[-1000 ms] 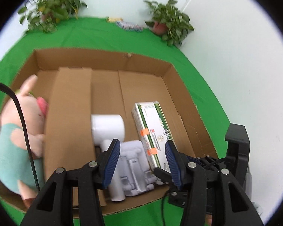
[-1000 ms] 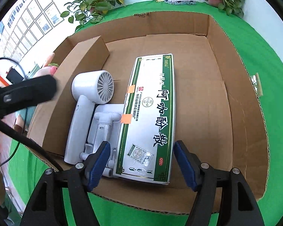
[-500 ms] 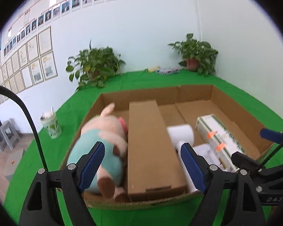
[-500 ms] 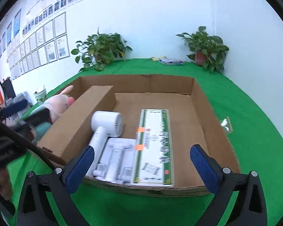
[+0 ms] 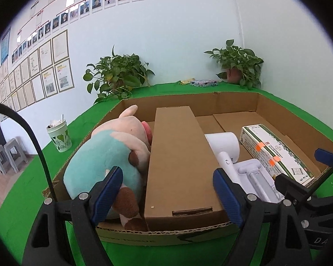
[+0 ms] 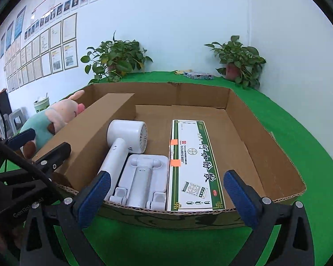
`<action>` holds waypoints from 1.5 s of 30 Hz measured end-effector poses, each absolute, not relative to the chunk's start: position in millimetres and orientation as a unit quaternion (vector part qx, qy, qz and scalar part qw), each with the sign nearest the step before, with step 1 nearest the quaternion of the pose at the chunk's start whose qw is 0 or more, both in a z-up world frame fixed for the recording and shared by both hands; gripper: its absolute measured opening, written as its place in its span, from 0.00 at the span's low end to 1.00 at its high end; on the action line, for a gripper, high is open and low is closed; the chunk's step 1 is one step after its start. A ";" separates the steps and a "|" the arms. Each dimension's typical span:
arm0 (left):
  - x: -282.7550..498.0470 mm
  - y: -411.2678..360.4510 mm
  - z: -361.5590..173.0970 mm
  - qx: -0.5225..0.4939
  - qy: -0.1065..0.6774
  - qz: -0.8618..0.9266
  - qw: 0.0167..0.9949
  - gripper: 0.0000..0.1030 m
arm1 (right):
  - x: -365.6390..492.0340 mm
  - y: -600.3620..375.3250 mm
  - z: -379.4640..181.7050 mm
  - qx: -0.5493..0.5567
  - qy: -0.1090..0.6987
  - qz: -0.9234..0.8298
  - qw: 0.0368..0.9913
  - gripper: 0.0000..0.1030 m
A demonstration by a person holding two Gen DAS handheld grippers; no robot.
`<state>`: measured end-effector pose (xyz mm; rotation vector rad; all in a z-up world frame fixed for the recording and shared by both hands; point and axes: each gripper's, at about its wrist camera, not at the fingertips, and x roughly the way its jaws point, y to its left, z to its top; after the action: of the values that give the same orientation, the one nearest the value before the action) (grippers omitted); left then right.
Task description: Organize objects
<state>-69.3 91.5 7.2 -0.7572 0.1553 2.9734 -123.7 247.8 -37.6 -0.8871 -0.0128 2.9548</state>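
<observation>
A shallow cardboard tray [image 5: 188,232] [image 6: 266,133] sits on the green table. Inside lie a plush pig [image 5: 113,153] [image 6: 53,119], a long brown box [image 5: 177,159] [image 6: 93,130], a white hair dryer [image 5: 224,148] [image 6: 124,141], a white folding stand [image 5: 255,181] [image 6: 142,175] and a white-and-green medicine box [image 5: 275,153] [image 6: 193,161]. My left gripper [image 5: 168,195] is open and empty in front of the tray's near wall. My right gripper [image 6: 166,195] is open and empty, also just outside the near wall.
Two potted plants [image 5: 117,77] [image 5: 237,66] stand at the table's back by the wall, with a small packet [image 5: 202,83] between them. A paper cup [image 5: 58,135] stands at the table's left. Grey stools [image 5: 8,155] stand on the floor at left.
Both grippers have pulled back and up out of the tray and opened wide. The view has levelled from looking down into the tray toward the wall. The objects have stayed in place.
</observation>
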 end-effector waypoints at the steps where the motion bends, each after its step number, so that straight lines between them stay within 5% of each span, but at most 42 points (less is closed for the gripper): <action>1: -69.2 91.4 6.9 -0.247 0.050 0.967 0.034 0.83 | -122.1 248.1 -39.2 -0.283 -0.005 0.959 0.030 0.99; 14: -71.0 90.4 3.5 -0.253 0.046 0.966 0.038 0.91 | -121.4 249.8 -38.2 -0.282 -0.003 0.959 0.028 1.00; 45: -71.1 90.8 2.5 -0.255 0.043 0.965 0.040 0.93 | -121.6 248.6 -38.6 -0.281 -0.002 0.959 0.029 1.00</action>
<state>-71.1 90.8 2.5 -0.7803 0.1305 2.9571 -121.6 248.6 -38.6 -0.8675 -0.0060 2.9591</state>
